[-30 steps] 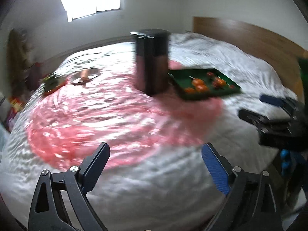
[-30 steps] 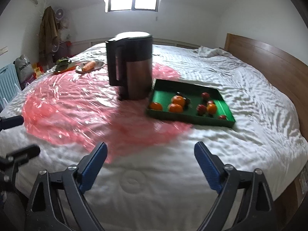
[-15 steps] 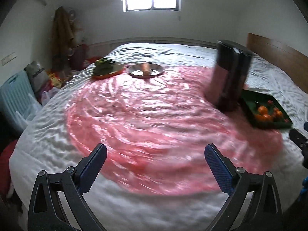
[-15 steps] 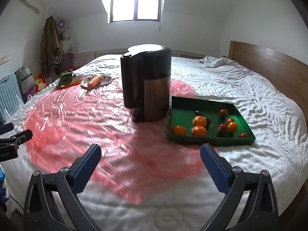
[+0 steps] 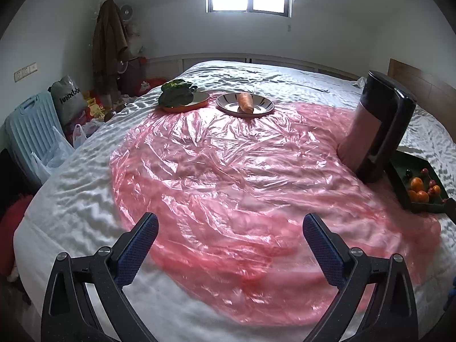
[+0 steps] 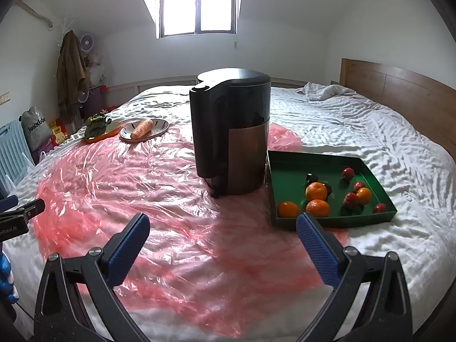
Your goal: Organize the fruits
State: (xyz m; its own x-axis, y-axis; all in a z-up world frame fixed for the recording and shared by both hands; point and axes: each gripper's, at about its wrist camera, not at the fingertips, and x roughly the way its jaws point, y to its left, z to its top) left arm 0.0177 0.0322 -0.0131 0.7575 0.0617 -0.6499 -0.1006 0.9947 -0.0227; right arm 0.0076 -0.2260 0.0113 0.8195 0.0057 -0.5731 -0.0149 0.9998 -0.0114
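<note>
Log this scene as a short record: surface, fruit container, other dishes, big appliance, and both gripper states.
surface: white bed with a pink plastic sheet spread on it
fruit container: green tray holding oranges and small red fruits
other dishes: plate with a carrot; orange-rimmed plate with leafy greens beside it
appliance: black jug-shaped appliance, upright, next to the tray
left gripper: open, nothing between the jaws, which have just been opening
right gripper: open, empty

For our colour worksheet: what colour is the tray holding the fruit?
Green; the tray shows best in the right wrist view.
</note>
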